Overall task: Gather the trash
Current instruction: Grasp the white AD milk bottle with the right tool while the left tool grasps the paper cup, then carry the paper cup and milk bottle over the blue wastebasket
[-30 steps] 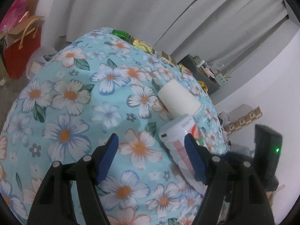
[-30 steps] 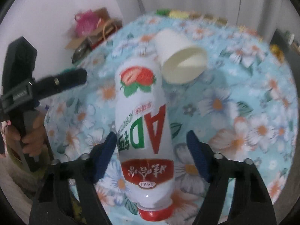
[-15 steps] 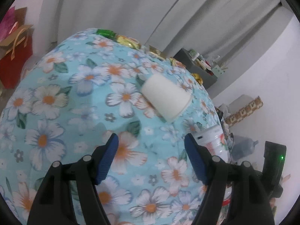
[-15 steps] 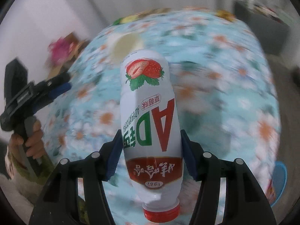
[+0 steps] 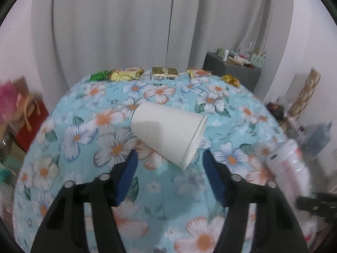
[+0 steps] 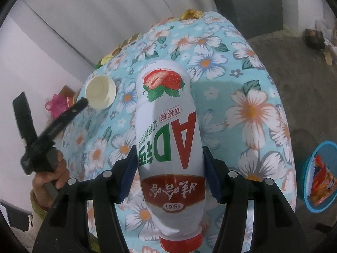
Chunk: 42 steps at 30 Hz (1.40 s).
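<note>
Clearly bottle (image 6: 168, 139) label reads "AD", "1987".

1. The bottle (image 5: 289, 168) is smeared by motion at the right of the left wrist view; its label cannot be read there, and the right gripper holding it is a dark blur cut by the edge.
2. In the right wrist view the bottle's red cap (image 6: 181, 241) is partly cut off at the bottom edge.
3. The blue bin (image 6: 316, 198) runs out of the right edge; the orange wrapper (image 6: 321, 181) inside is too small to identify.
4. Items on the grey cabinet (image 5: 231, 69) are too small to tell.
5. The bags (image 5: 23, 113) at left are blurred.
6. The paper cup (image 5: 168, 132) hides the table (image 5: 84, 126) cloth beneath it.
</note>
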Motion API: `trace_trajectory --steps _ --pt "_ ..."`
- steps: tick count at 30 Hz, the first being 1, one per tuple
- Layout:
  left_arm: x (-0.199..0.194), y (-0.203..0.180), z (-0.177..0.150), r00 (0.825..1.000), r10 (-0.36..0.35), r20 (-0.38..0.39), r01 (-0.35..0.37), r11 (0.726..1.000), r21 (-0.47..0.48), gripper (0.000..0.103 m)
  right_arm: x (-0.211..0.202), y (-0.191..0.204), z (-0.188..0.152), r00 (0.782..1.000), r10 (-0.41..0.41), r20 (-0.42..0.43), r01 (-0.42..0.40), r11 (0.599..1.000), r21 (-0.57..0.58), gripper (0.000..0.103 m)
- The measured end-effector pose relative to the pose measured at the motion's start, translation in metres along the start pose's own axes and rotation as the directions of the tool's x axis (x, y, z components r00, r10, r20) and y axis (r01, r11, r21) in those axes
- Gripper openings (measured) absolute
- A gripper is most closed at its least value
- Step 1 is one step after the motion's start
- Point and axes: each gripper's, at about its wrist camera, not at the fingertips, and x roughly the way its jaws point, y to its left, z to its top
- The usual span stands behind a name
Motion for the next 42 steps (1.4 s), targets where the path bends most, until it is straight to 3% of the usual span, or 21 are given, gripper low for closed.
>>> trace_trajectory --steps 2,8,17,32,42 --pt "0.004 -0.003 -0.001 1.000 0.025 0.006 -0.025 1.000 0.017 0.041 0.000 -0.004 -0.001 1.000 0.012 0.005 -0.012 1.000 0.006 0.056" --pt "0.011 0.000 -0.005 0.997 0.071 -0.003 -0.071 0.997 0.011 0.018 -0.004 -0.008 -0.004 0.999 0.038 0.014 -0.038 0.999 0.011 0.056" --pt "0.008 0.000 -0.008 0.992 0.122 0.015 -0.123 0.992 0.034 0.005 -0.005 -0.011 -0.004 0.999 0.051 0.010 -0.051 0.999 0.011 0.056" --pt "-0.002 -0.015 -0.015 0.986 0.150 0.071 -0.158 0.982 0.108 0.002 0.008 -0.001 0.001 0.999 0.026 -0.048 -0.027 0.999 -0.031 0.060" --pt "-0.011 -0.020 -0.014 0.982 0.157 0.104 -0.170 0.977 0.128 0.002 0.009 0.001 0.001 0.999 0.026 -0.036 -0.027 0.999 -0.029 0.060"
